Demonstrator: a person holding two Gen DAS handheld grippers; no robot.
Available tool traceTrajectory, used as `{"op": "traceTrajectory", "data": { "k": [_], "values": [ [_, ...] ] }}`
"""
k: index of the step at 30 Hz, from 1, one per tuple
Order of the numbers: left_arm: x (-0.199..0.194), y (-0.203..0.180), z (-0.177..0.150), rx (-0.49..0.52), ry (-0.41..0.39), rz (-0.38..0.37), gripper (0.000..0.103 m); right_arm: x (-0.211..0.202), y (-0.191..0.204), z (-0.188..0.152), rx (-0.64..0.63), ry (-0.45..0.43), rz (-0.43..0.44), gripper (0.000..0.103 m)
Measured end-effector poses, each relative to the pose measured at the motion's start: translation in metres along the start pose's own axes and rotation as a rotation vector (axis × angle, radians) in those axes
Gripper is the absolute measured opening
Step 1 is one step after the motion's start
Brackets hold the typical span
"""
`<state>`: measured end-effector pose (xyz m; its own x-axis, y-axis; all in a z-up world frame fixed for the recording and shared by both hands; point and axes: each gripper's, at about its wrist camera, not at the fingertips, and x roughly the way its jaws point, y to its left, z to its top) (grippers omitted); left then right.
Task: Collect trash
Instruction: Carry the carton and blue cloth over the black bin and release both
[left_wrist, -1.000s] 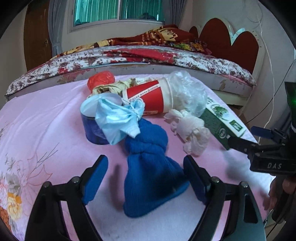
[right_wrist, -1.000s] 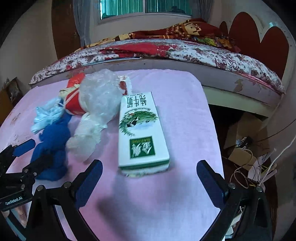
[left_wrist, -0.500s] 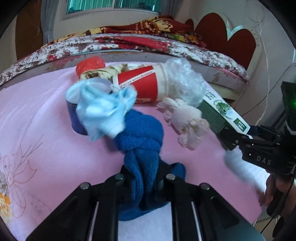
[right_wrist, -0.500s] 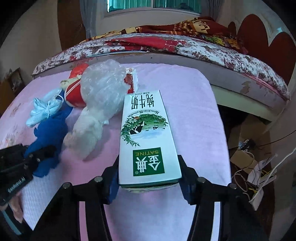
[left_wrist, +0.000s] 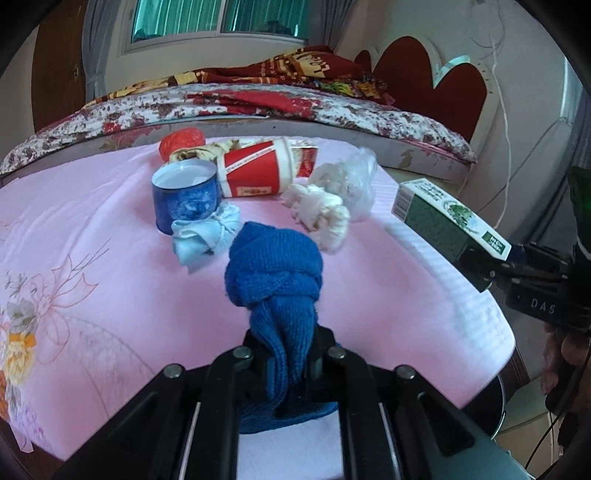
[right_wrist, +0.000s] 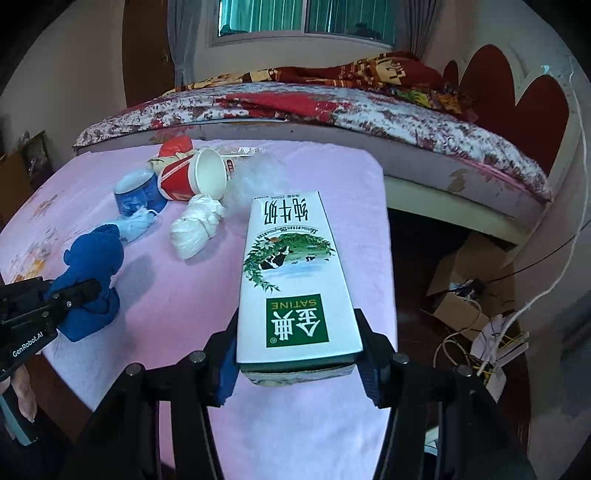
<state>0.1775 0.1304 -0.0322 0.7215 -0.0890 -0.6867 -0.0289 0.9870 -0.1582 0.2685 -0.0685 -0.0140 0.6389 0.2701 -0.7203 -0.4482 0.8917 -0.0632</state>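
My left gripper (left_wrist: 290, 360) is shut on a knotted blue knit cloth (left_wrist: 275, 280) and holds it above the pink table cover (left_wrist: 110, 288); the cloth also shows in the right wrist view (right_wrist: 94, 266). My right gripper (right_wrist: 297, 354) is shut on a green and white milk carton (right_wrist: 293, 273), lifted off the table; the carton also shows in the left wrist view (left_wrist: 443, 221). On the table lie a red paper cup (left_wrist: 255, 173), a blue tin (left_wrist: 184, 195), a light blue face mask (left_wrist: 205, 236), a white knotted rag (left_wrist: 321, 214) and a clear plastic bag (left_wrist: 356, 177).
A red ball of trash (left_wrist: 183, 140) lies behind the cup. A bed with a flowered cover (right_wrist: 332, 107) stands beyond the table. Cardboard boxes and cables (right_wrist: 476, 299) lie on the floor to the right of the table edge.
Both grippers closed, the left on the blue cloth, the right on the milk carton, and have lifted them. The face mask slid off the cloth and lies by the blue tin.
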Motion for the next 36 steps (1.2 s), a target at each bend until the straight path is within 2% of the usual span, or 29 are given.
{"op": "traceTrajectory", "data": {
  "k": [10,21,36],
  "values": [
    [-0.032,-0.026,-0.014,0.045,-0.03,-0.038,0.01,-0.06,-0.021,-0.037,0.026,-0.028,-0.054,0.056],
    [-0.052,-0.077,-0.025,0.12,-0.069,-0.112,0.01,-0.127,-0.057,-0.083,0.125,-0.07,-0.12,0.056],
    [-0.067,-0.146,-0.052,0.22,-0.059,-0.219,0.01,-0.177,-0.095,-0.149,0.234,-0.065,-0.207,0.056]
  ]
}}
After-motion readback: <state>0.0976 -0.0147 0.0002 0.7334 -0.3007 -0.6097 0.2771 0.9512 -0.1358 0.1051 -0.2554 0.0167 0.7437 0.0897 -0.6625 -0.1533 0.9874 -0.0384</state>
